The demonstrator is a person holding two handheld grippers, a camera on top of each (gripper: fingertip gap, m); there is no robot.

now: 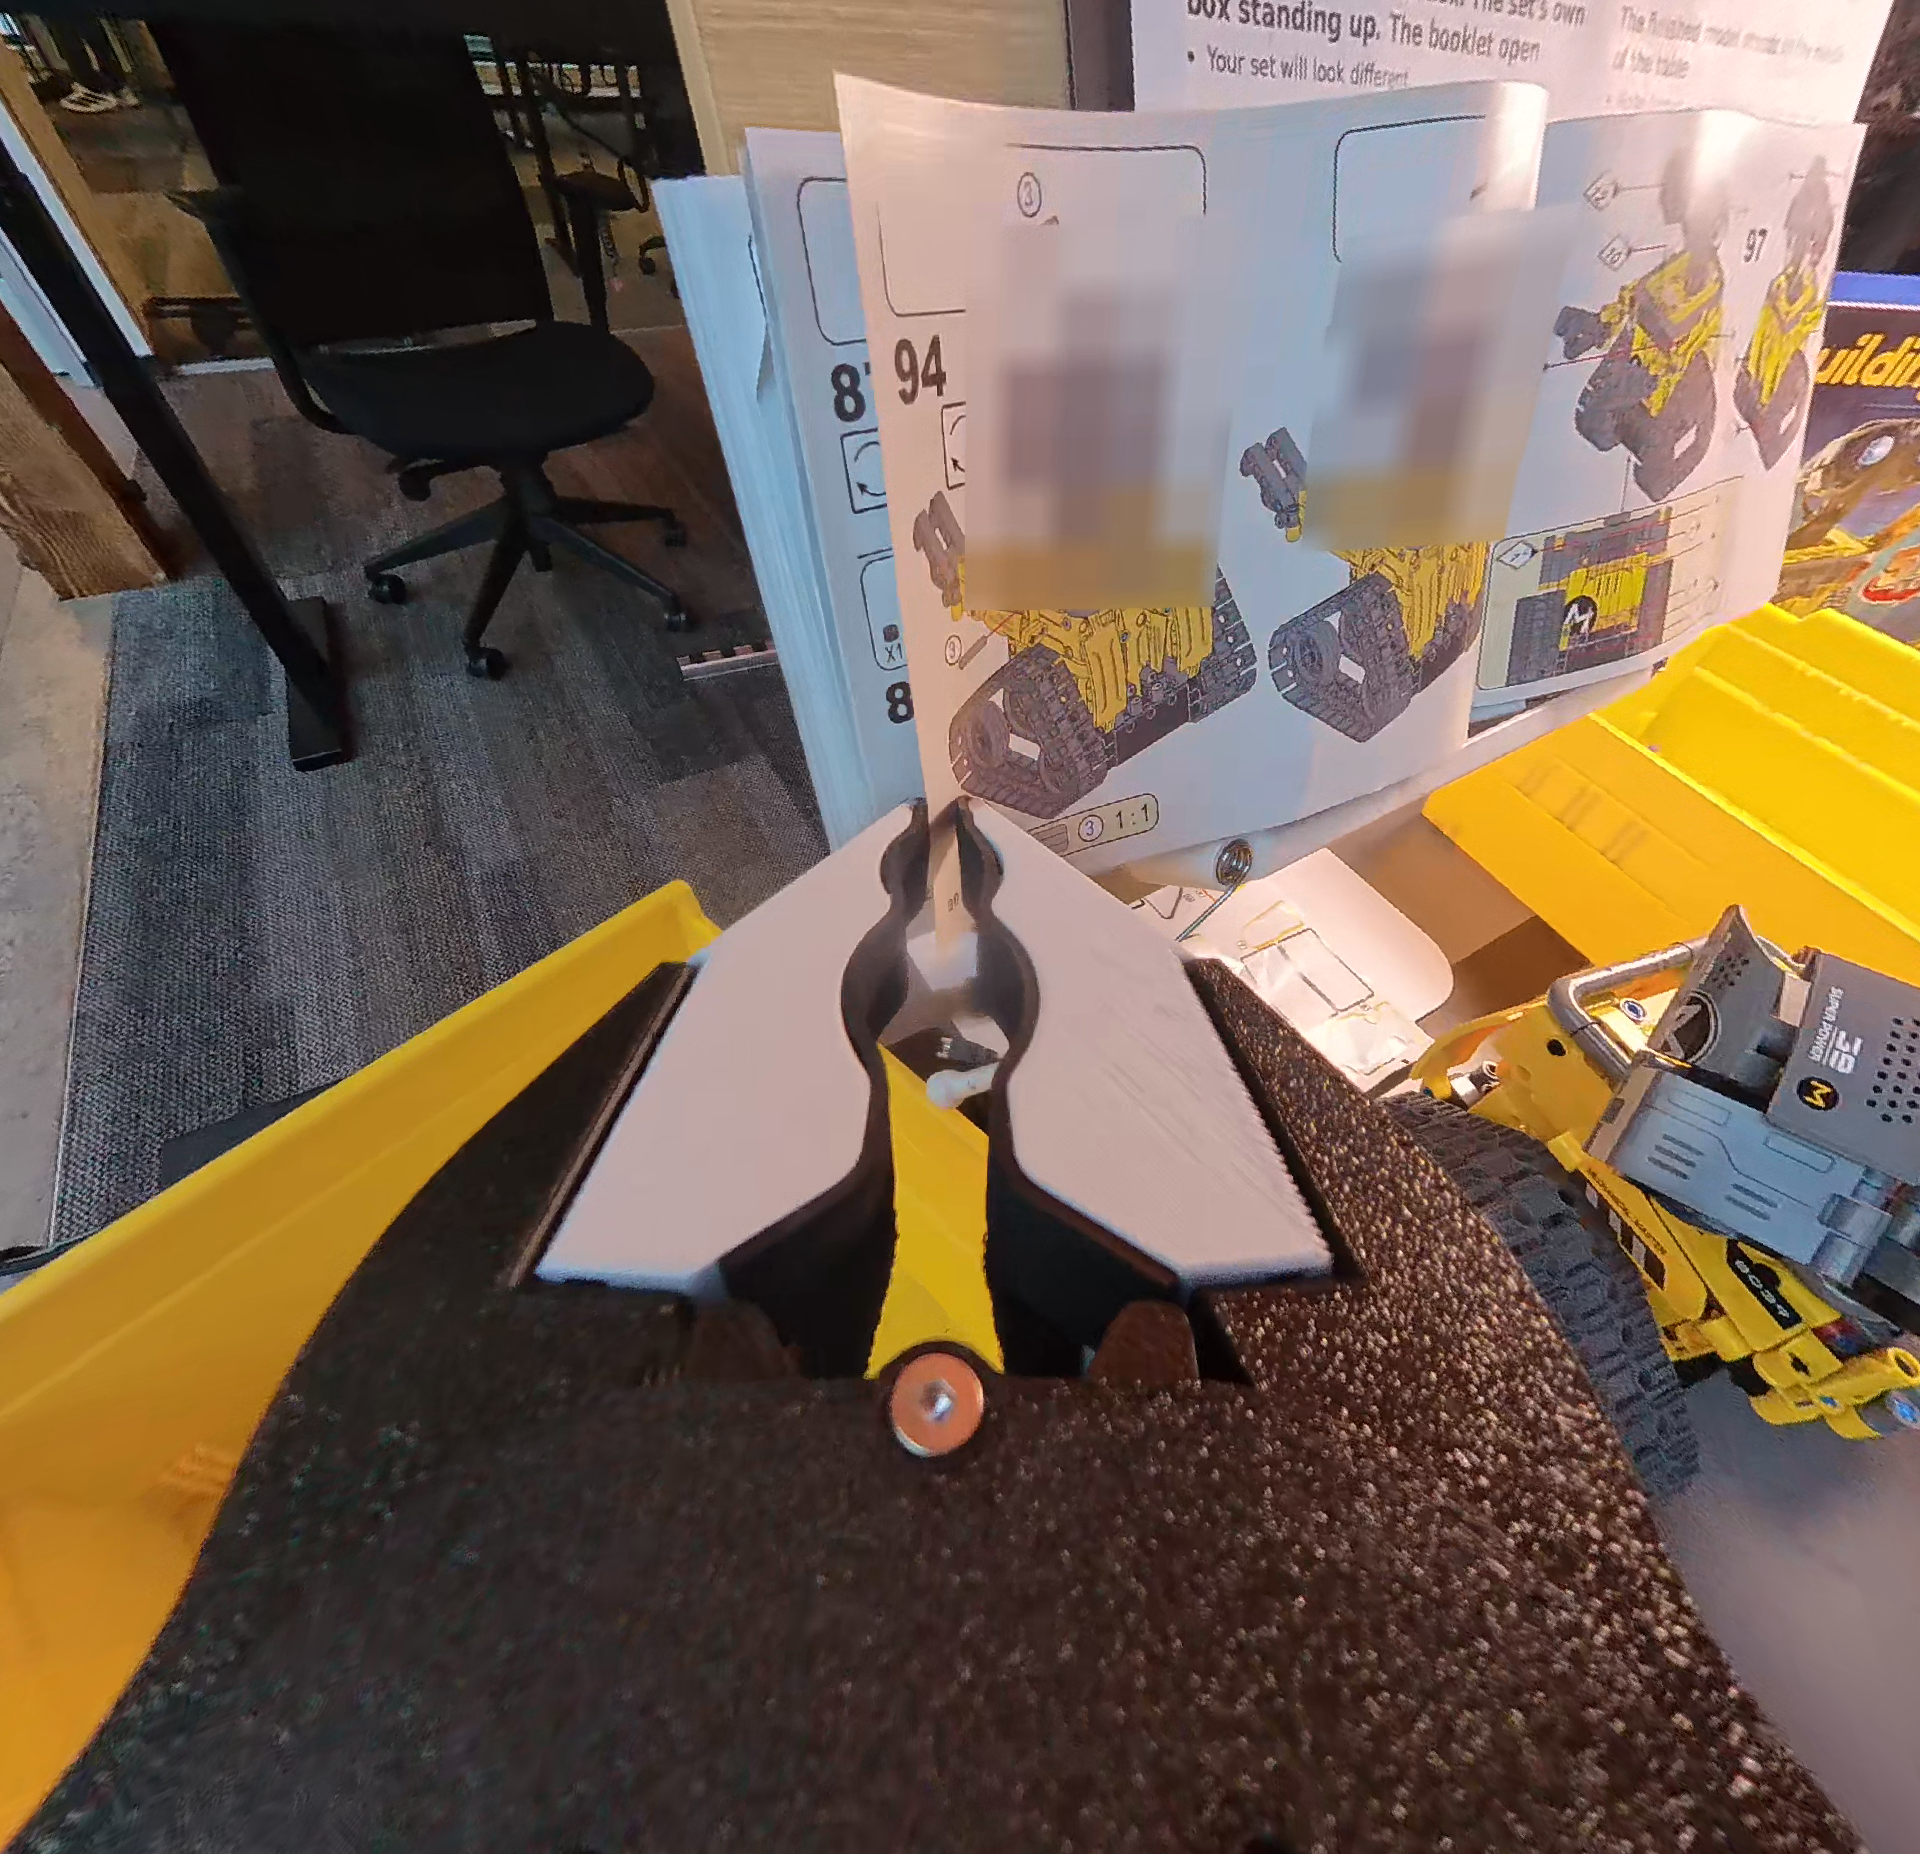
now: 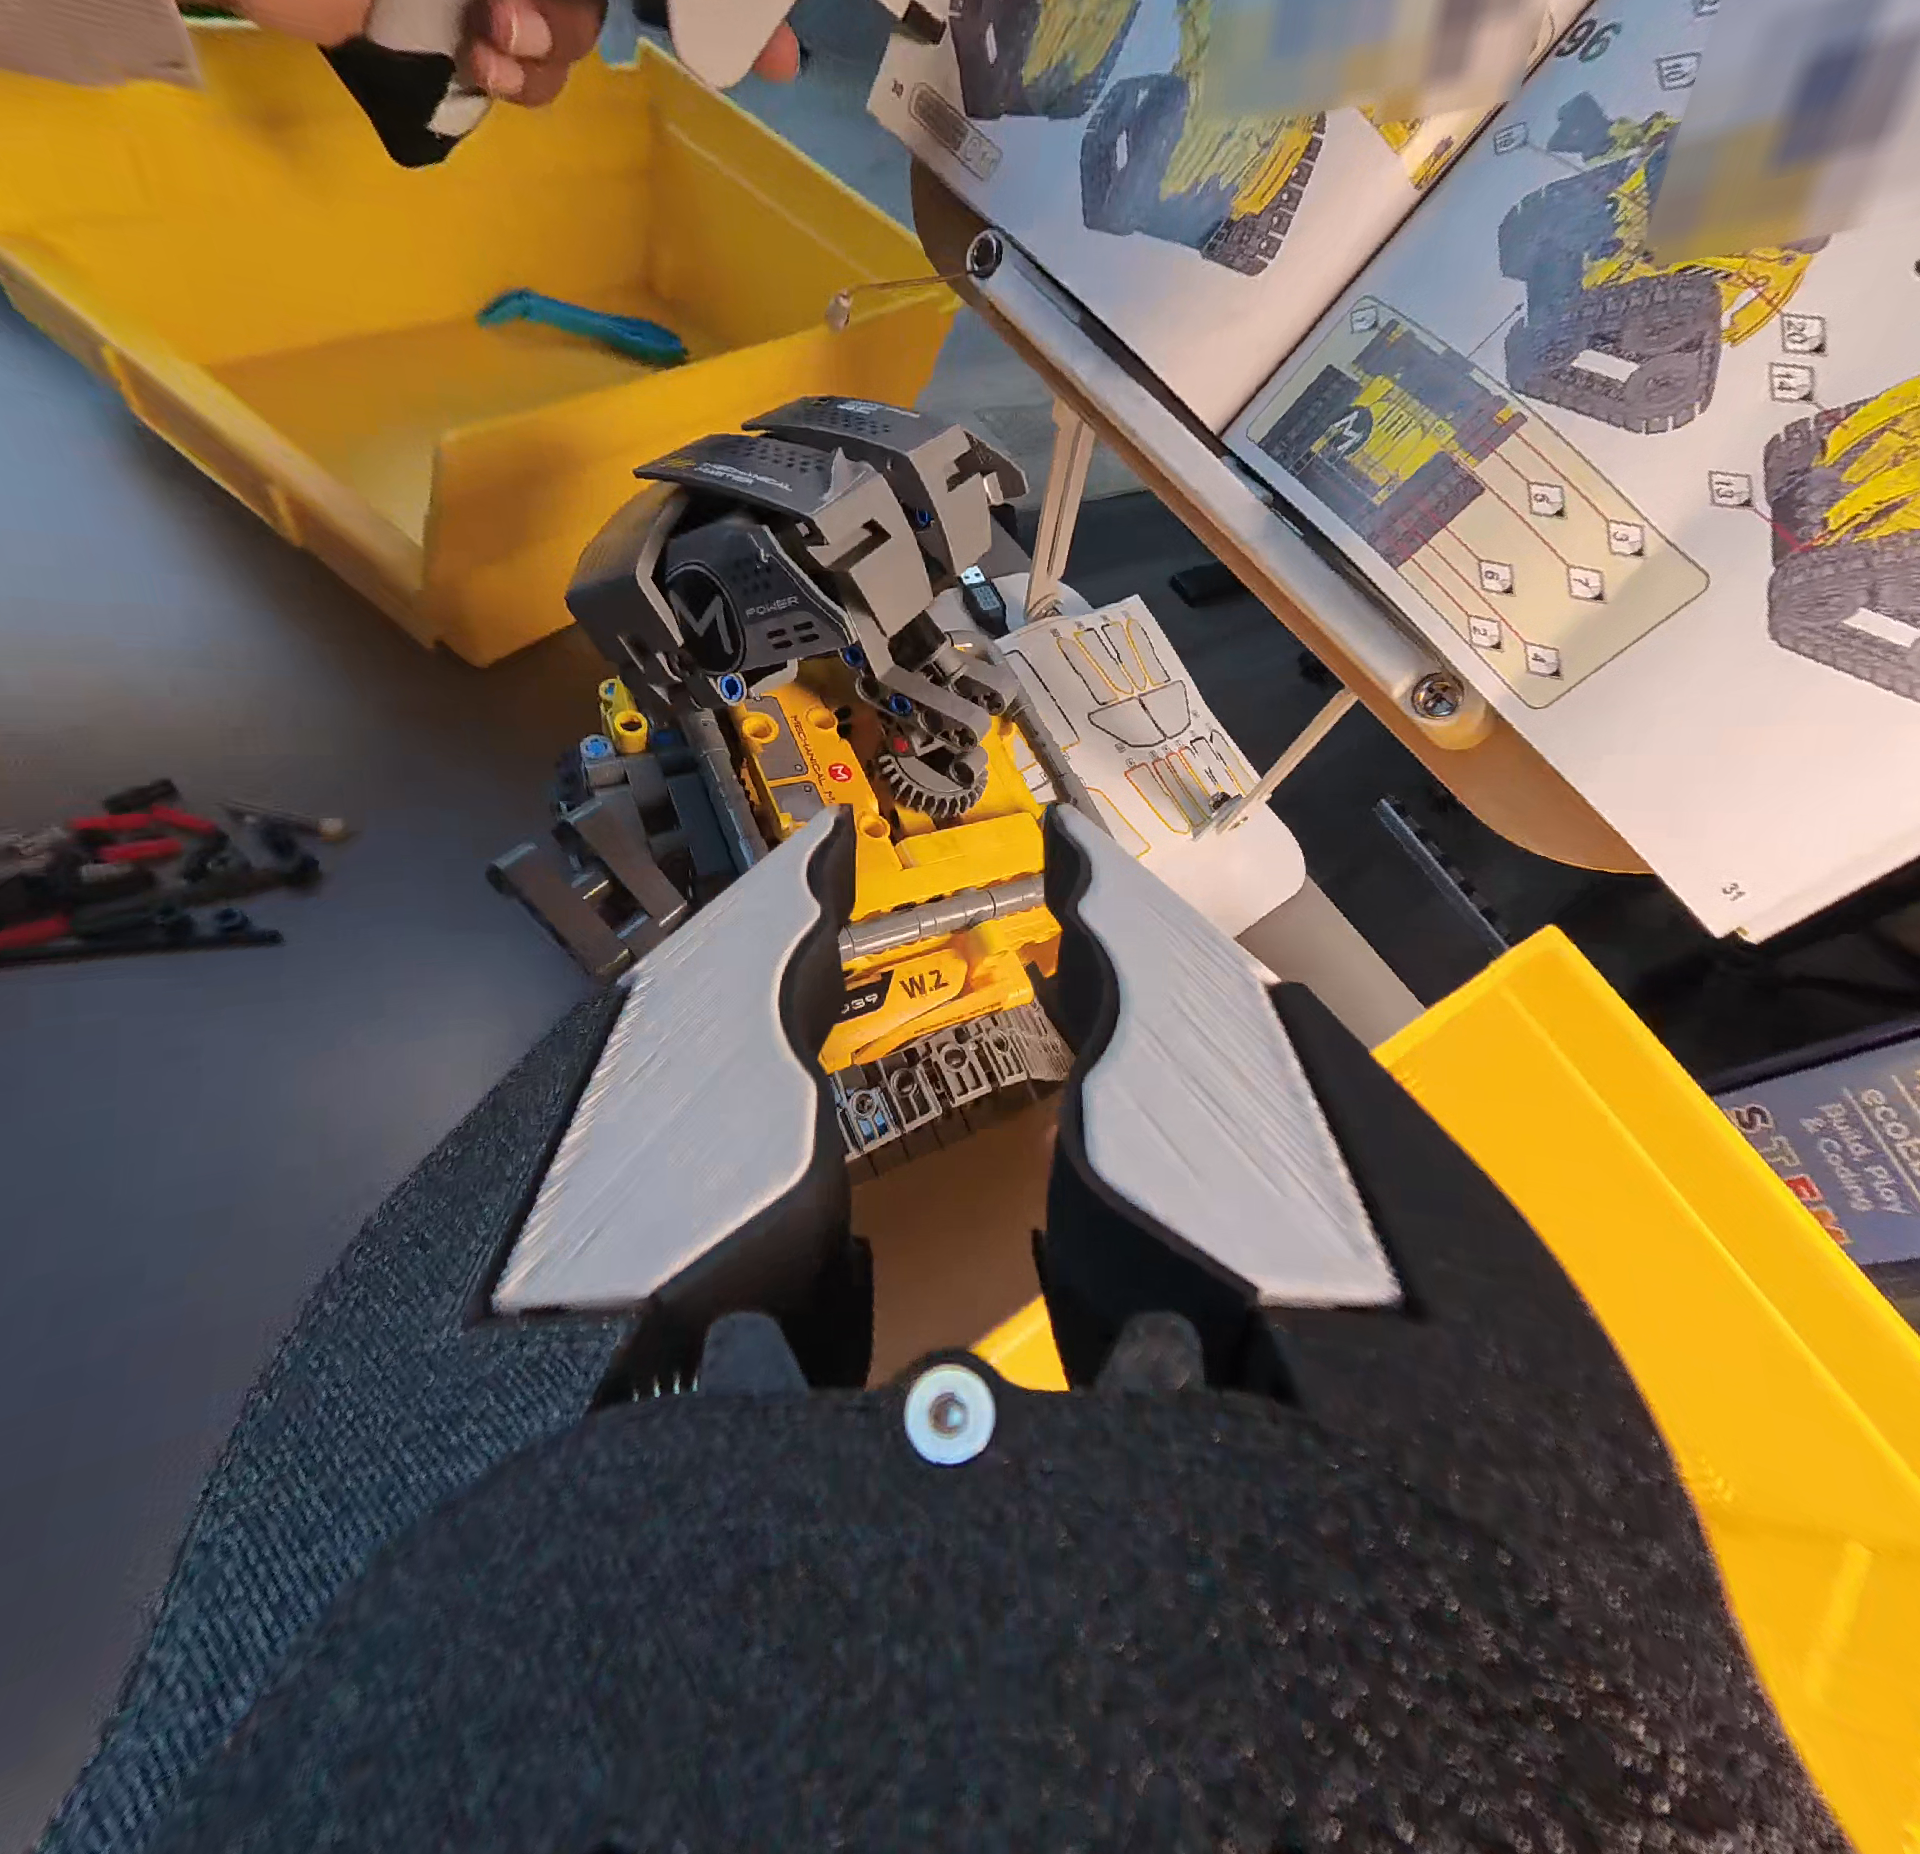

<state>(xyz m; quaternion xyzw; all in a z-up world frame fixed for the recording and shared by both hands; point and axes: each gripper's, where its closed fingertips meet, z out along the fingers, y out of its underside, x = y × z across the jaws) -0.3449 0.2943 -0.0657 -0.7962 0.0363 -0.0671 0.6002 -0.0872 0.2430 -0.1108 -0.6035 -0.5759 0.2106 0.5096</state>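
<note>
**Two hand-held grippers at a brick-model build table**

A smooth grey table [image 2: 260, 1129] carries everything. Propped on a pale stand at the back is a large open instruction booklet [image 1: 1262, 277], its thin glossy white pages printed with yellow and grey diagrams. A hard, shiny yellow plastic bin [image 2: 540, 516] sits to the left, with a slim teal tool [image 2: 582, 329] lying in it. Between bin and stand stands a yellow and grey tracked brick model [image 2: 831, 661], knobbly, with ribbed rubbery treads and perforated grey panels.

The right gripper [image 2: 945, 838] hovers just above the model, its grey ribbed jaws spread wide and holding nothing. The left gripper [image 1: 940, 828], gripped by a person's hand [image 2: 499, 17], has its jaws nearly closed on the booklet's lower page corner [image 1: 951, 890]. Paper this thin would probably crease or tear under a hard pull, so a light pinch suits it.

Small black and red loose pins [image 2: 125, 869] lie scattered at the table's left.
</note>
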